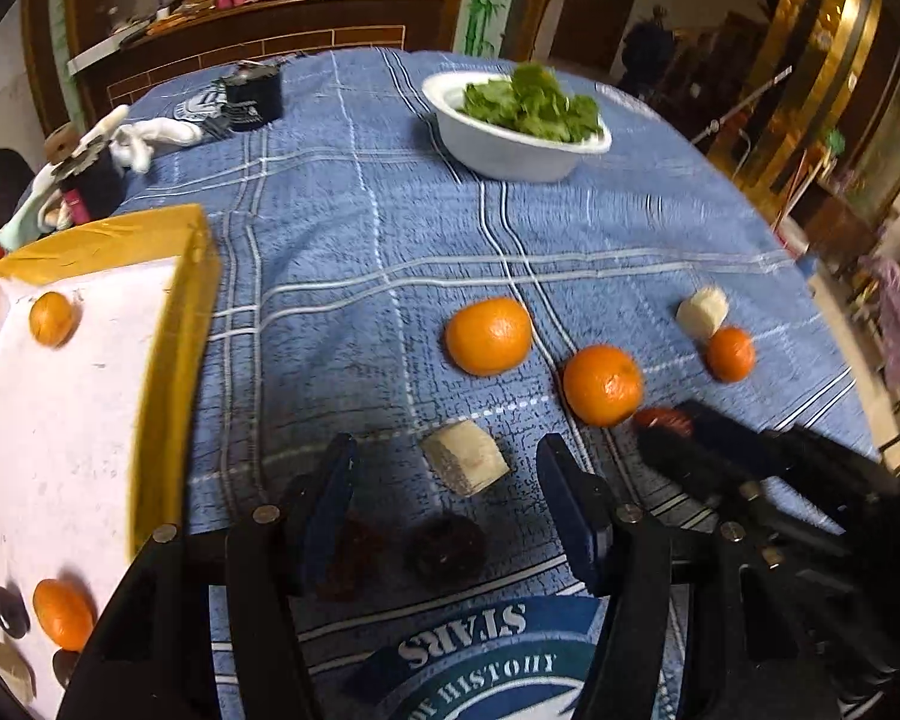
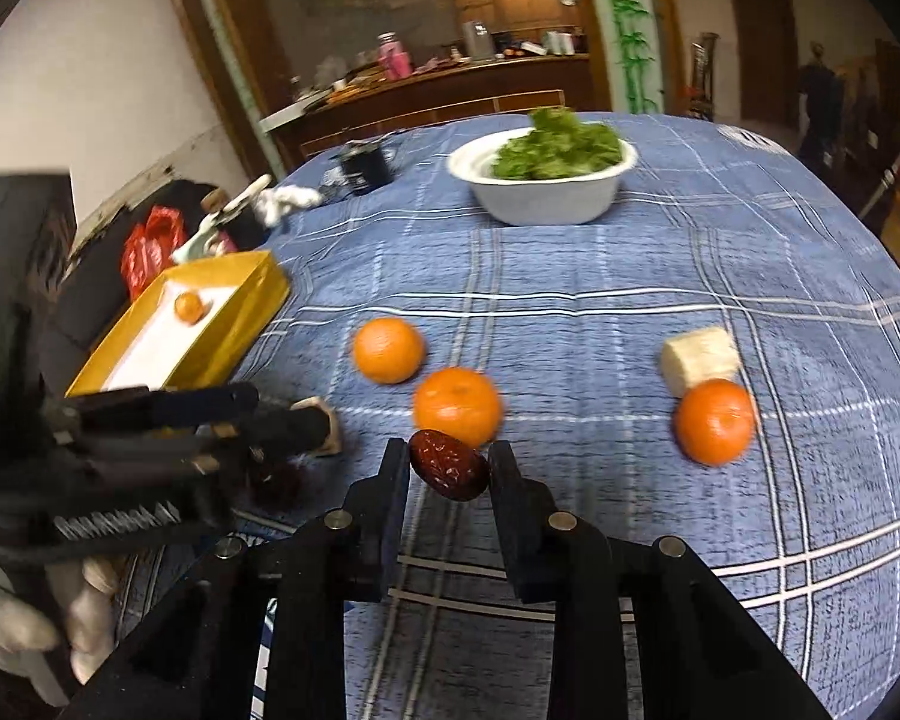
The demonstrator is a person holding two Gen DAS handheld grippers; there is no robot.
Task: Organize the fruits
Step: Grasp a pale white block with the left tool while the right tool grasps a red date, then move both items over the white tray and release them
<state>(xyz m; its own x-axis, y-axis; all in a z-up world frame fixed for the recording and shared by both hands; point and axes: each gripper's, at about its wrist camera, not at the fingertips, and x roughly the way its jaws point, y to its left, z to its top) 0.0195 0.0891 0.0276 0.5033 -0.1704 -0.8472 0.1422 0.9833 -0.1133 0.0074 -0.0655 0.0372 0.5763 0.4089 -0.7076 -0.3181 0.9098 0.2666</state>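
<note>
Three oranges lie loose on the blue checked cloth (image 2: 570, 324) of the bench, and the white bowl (image 2: 546, 192) of greens (image 2: 555, 147) at the far side serves as landmark. Nearest the bowl on the camera side is one orange (image 2: 387, 350), with a second orange (image 2: 457, 405) just beside it and closer to the right tongs (image 2: 447, 471); a third orange (image 2: 714, 420) sits well off to the right of these, touching a pale chunk (image 2: 699, 357) that lies between it and the bowl. The right tongs are closed to a narrow gap on a red date (image 2: 448, 473), which is pinched between the two black fingers just in front of the second orange; whether it is lifted off the cloth I cannot tell. The left tongs (image 1: 444, 480) stand wide apart and hold nothing; between the fingers lies another pale chunk (image 1: 465, 456), and nearer the camera two dark dates (image 1: 447, 546) rest on the cloth. Left of the bowl and closer to the cameras stands a yellow box (image 1: 168, 360) with a white floor, holding two small oranges, one (image 1: 52, 318) at its far end and one (image 1: 61, 612) at its near end beside some dark round pieces. A white-gloved hand (image 2: 42, 618) grips the left handle.
</note>
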